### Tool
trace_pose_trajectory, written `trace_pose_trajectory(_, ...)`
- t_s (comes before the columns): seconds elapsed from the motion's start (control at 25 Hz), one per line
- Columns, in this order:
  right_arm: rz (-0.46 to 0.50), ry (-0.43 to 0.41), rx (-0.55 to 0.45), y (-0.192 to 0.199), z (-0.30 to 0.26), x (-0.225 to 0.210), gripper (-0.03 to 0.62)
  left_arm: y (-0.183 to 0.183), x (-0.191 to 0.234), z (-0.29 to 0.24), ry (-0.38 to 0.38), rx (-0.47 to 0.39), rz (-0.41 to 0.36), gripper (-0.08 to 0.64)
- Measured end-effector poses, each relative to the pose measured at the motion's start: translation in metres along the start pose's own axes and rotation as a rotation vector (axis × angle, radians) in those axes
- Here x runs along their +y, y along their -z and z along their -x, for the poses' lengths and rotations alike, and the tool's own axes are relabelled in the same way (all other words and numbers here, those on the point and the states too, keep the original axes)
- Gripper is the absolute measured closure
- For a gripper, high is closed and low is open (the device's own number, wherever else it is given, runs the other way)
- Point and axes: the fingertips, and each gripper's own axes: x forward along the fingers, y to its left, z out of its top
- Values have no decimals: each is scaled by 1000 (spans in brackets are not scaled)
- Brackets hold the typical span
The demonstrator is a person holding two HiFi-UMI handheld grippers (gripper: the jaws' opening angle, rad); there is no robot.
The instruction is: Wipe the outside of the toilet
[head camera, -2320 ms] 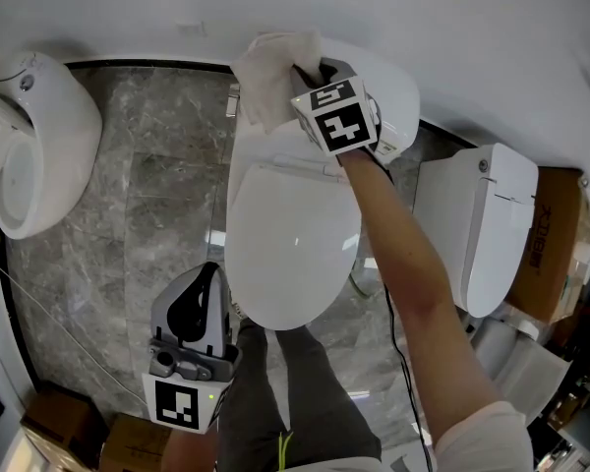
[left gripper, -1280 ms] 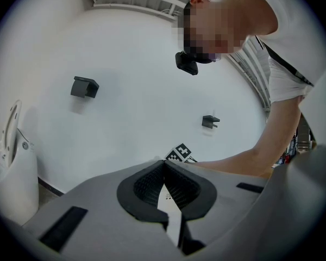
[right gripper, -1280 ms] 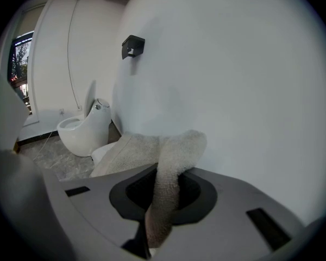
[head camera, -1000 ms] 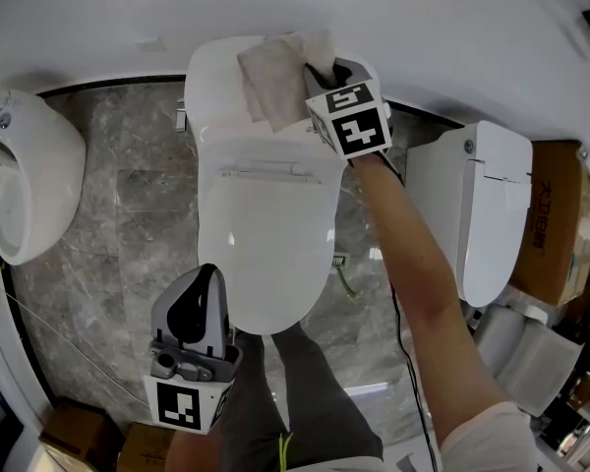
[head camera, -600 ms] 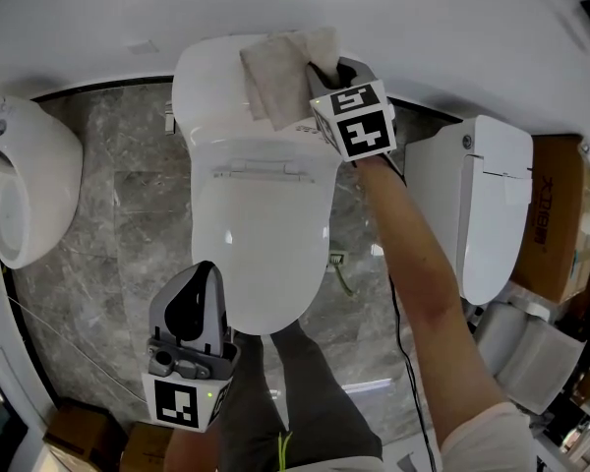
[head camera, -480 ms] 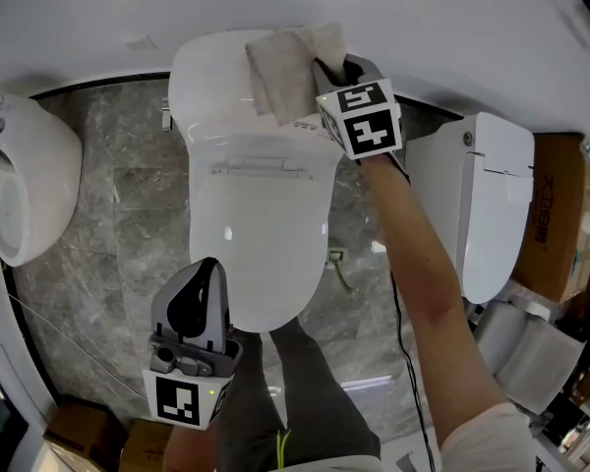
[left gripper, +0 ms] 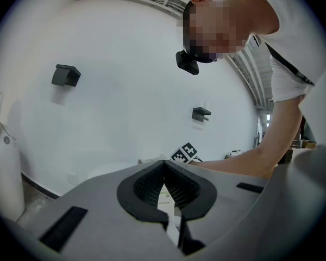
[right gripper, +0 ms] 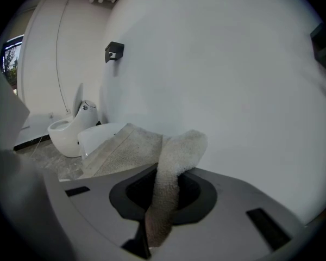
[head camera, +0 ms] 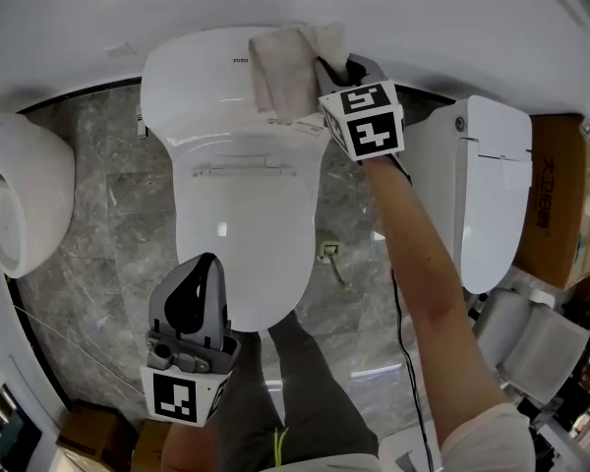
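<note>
Here, right claw [head camera: 324,64] clamps cloth [head camera: 283,69] on toilet tank [head camera: 192,72]; left claw [head camera: 206,262] closed, empty.

The right arm [head camera: 423,264] reaches far forward, the right gripper [head camera: 326,65] clamped on a cloth [head camera: 287,67]. The left gripper [head camera: 205,268] is held low and close, its 2 jaws together, empty

White toilet [head camera: 241,214], lid shut, beige cloth [head camera: 285,67] lying apparently flat on its tank.
</note>
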Motion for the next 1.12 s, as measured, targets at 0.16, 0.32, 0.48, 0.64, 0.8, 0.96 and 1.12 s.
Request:
trace_pose_trajectory(0.16,-8,7,-6,11,5,-11,522,4,-12,-11,12,20,3,543)
trace_pose_trajectory(0.32,-22,15,1,23,9,-22,522,5,-20,-21,32,29,-6,543)
trace_pose_trajectory(0.48,-33,25,10,36,10,-33,522,8,-27,-28,39,30,-8,543)
trace_pose_trajectory(0.64,-41,31,17,44,11,-41,522,11,-31,-33,43,39,-6,543)
trace_pose_trajectory(0.8,-45,34,23,52,10,-47,522,16,-35,-38,47,48,-7,543)
trace_pose_trajectory(0.96,-48,38,32,62,9,-55,522,20,-42,-45,57,55,-5,543)
trace_pose_trajectory(1.12,-54,52,53,76,15,-67,522,22,-51,-50,73,63,-11,543)
